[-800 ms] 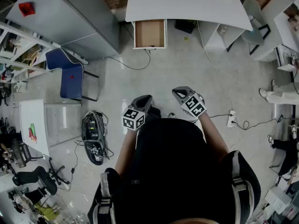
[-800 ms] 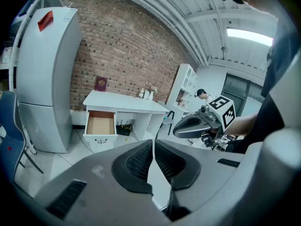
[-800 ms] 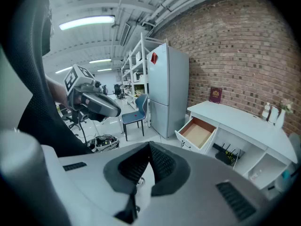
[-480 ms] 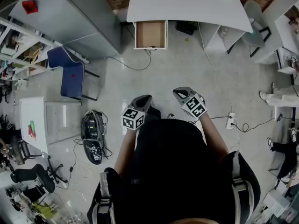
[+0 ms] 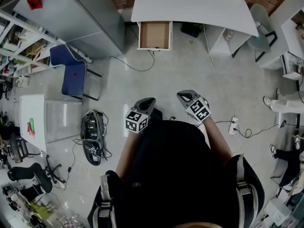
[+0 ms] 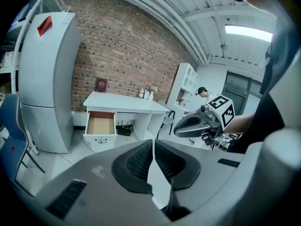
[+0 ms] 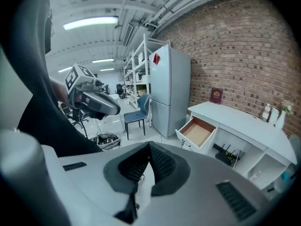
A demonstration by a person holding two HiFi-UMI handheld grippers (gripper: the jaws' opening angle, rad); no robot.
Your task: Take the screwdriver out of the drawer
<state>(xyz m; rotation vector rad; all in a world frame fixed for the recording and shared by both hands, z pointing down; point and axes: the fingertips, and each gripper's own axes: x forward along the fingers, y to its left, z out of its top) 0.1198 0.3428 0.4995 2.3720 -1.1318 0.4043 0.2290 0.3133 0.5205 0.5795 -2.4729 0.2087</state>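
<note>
The screwdriver is hiding from us. The drawer [image 5: 154,34] is hanging open under the white tabletop [image 5: 190,4], but it is far away and looking very small. Only its brown inside is showing, so nobody can tell where the screwdriver is lying in there or which way it is pointing. The person's body is covering the lower middle of the head view, and the arms are partly tucked behind it.

The left tongs [image 5: 148,100] are closing up tight, with the tips pressing together and nothing sitting between them. The right tongs [image 5: 183,95] are doing the same, pinching shut on nothing. Both are hanging in the air over the floor [image 5: 190,70], side by side, well apart from the drawer and pointing toward it.
</note>
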